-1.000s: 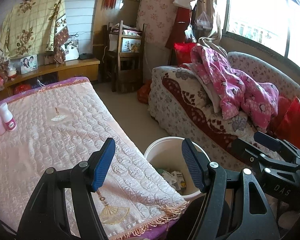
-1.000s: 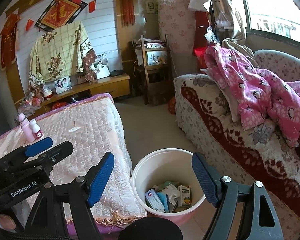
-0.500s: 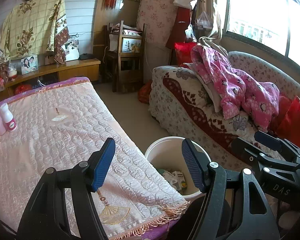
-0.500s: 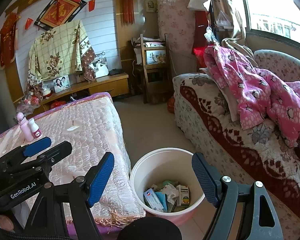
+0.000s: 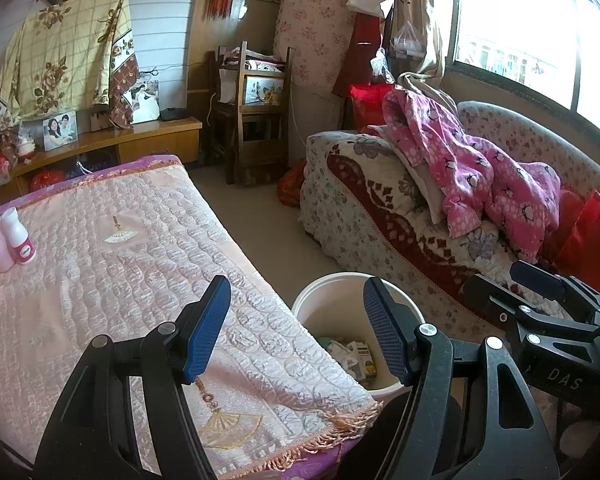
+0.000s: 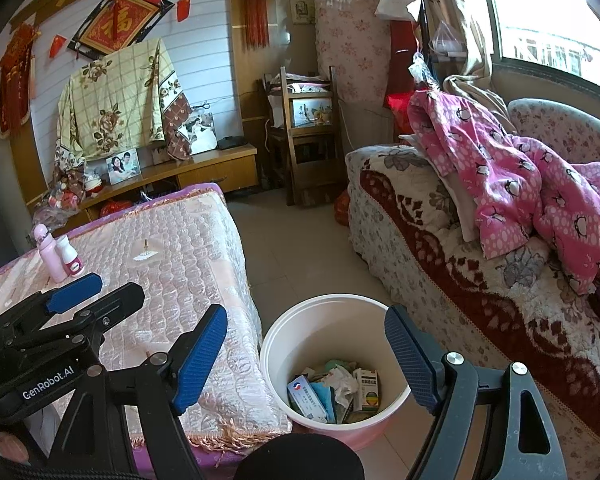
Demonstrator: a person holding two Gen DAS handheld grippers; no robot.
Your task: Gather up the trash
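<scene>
A white bin (image 6: 300, 332) with a pink base stands on the floor between the table and the sofa. It holds several boxes and crumpled paper (image 6: 336, 390). The bin also shows in the left wrist view (image 5: 332, 300). My right gripper (image 6: 306, 360) is open and empty, held above the bin. My left gripper (image 5: 296, 328) is open and empty, over the table's near corner beside the bin. Each gripper shows in the other's view, the left one (image 6: 72, 300) and the right one (image 5: 536, 280).
A table with a pink quilted cloth (image 5: 100, 280) carries two pink and white bottles (image 5: 8, 236) at its far left. A sofa (image 6: 460, 280) with a pink garment (image 6: 540, 184) is on the right. A wooden chair (image 6: 304, 136) and low cabinet (image 6: 204, 168) stand at the back.
Both views have shifted very slightly. Both grippers stay open and empty near the bin.
</scene>
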